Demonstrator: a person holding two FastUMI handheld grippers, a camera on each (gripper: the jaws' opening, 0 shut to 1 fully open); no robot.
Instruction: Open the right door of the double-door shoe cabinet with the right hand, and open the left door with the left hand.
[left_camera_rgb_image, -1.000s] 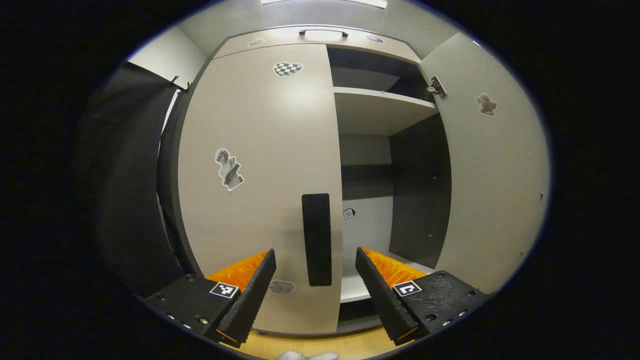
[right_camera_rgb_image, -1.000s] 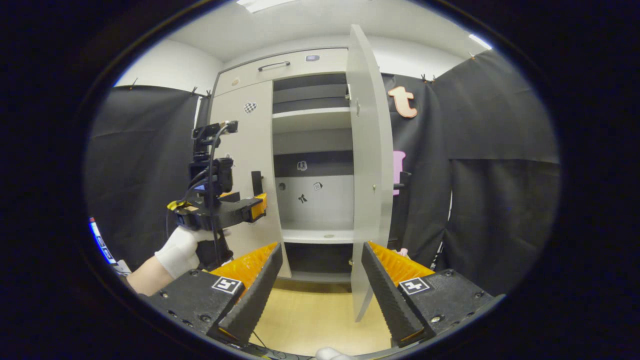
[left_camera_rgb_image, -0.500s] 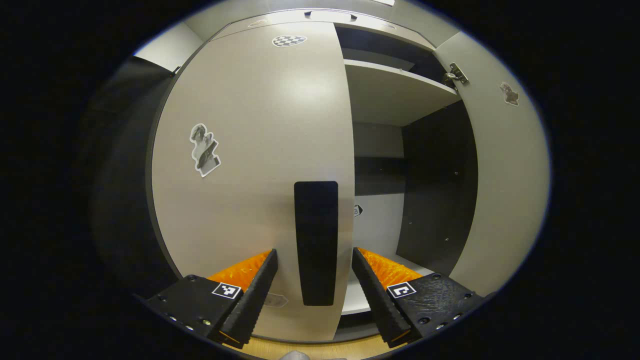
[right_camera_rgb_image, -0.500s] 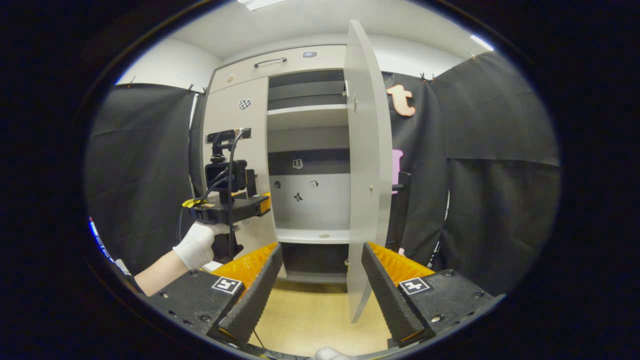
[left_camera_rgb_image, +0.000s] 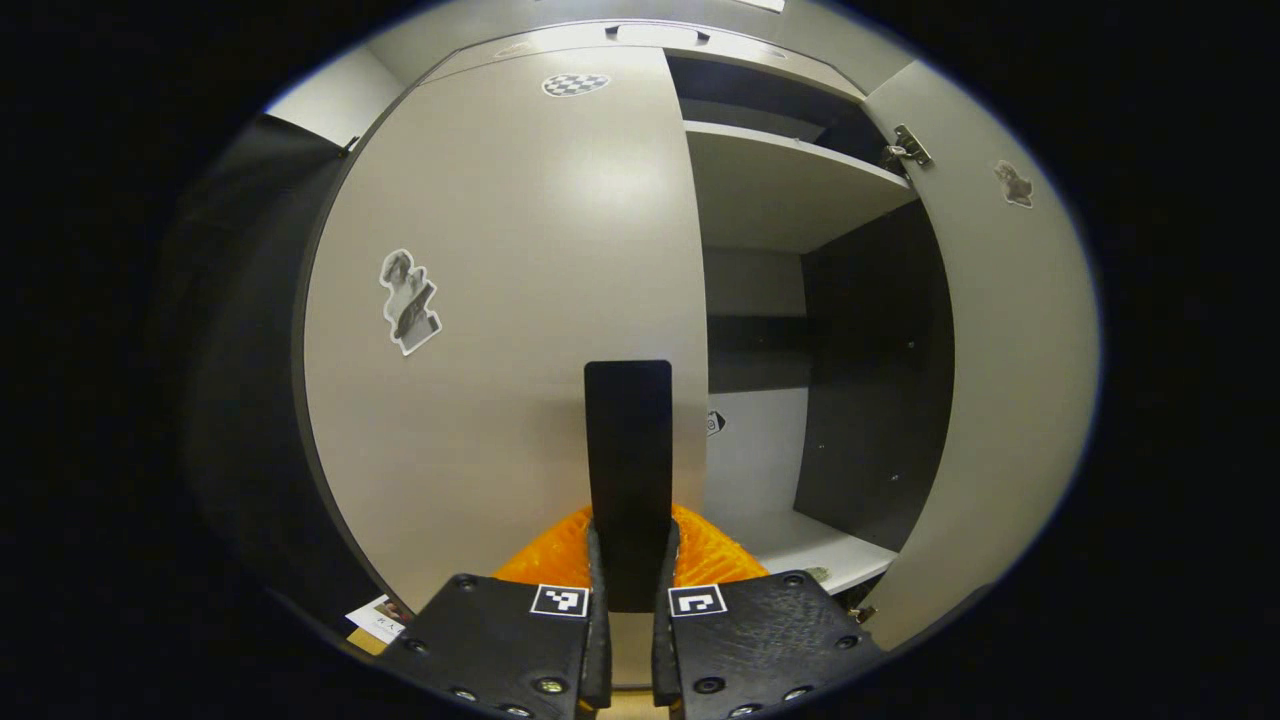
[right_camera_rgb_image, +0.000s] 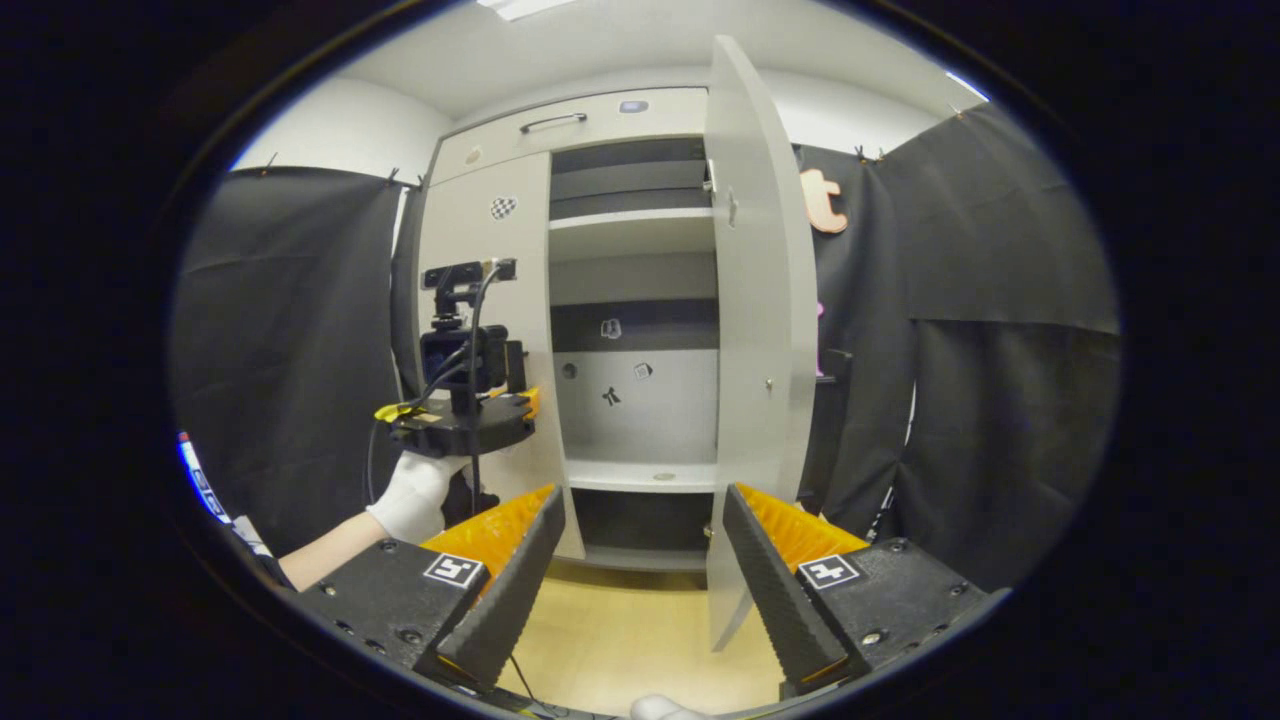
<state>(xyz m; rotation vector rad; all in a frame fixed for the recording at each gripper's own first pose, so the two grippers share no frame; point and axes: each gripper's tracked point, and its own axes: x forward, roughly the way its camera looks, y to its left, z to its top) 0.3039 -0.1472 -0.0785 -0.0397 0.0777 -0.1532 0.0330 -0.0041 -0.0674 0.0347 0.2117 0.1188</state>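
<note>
The pale shoe cabinet's left door (left_camera_rgb_image: 520, 300) stands closed, with a tall black handle (left_camera_rgb_image: 628, 450) at its right edge. My left gripper (left_camera_rgb_image: 632, 540) is shut on the lower part of that handle, both fingers pressing its sides. The right door (left_camera_rgb_image: 1010, 350) is swung wide open. In the right gripper view that open right door (right_camera_rgb_image: 755, 300) is seen nearly edge-on. There the left gripper (right_camera_rgb_image: 520, 400), held by a white-gloved hand (right_camera_rgb_image: 415, 495), sits at the left door (right_camera_rgb_image: 500, 300). My right gripper (right_camera_rgb_image: 640, 520) is open and holds nothing, back from the cabinet above the wooden floor.
Inside the open right half are pale shelves (right_camera_rgb_image: 640, 475) and a dark back panel with small stickers. A drawer with a bar handle (right_camera_rgb_image: 570, 125) tops the cabinet. Black cloth walls (right_camera_rgb_image: 1000, 350) stand on both sides. The wooden floor (right_camera_rgb_image: 620, 640) lies in front.
My left gripper's fingers, open on either side of the black handle before, have closed onto it. The right gripper has shifted slightly; the right door stays open.
</note>
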